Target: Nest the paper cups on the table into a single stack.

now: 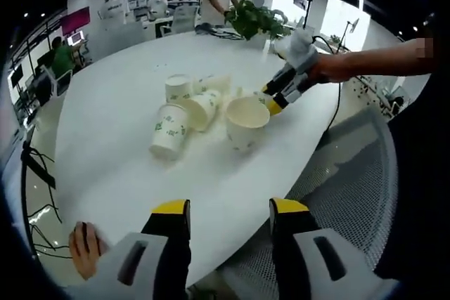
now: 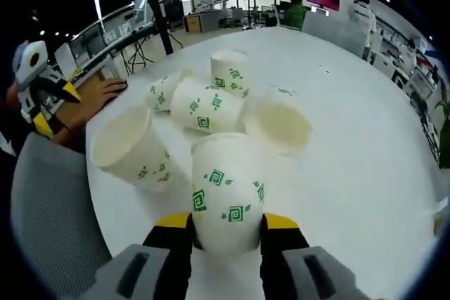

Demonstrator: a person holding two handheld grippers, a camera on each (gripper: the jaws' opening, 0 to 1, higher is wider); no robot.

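While the right gripper point(image 2: 226, 233) has its jaws pressed round one paper cup point(image 2: 226, 198), the other cups point(image 2: 204, 103) lie scattered toward twelve o'clock on the table point(image 2: 365, 166), nothing visibly nested yet, and the left gripper point(image 1: 230, 217) waits wide open, empty.

Six paper cups point(image 2: 227, 198) (green-patterned)

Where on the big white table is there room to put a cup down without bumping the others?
There is bare table on the side away from the person's hand, beyond the lying cup. More bare table shows between the cup cluster and the left claw. The middle is crowded: cups touch each other, and the right claw holds a cup.
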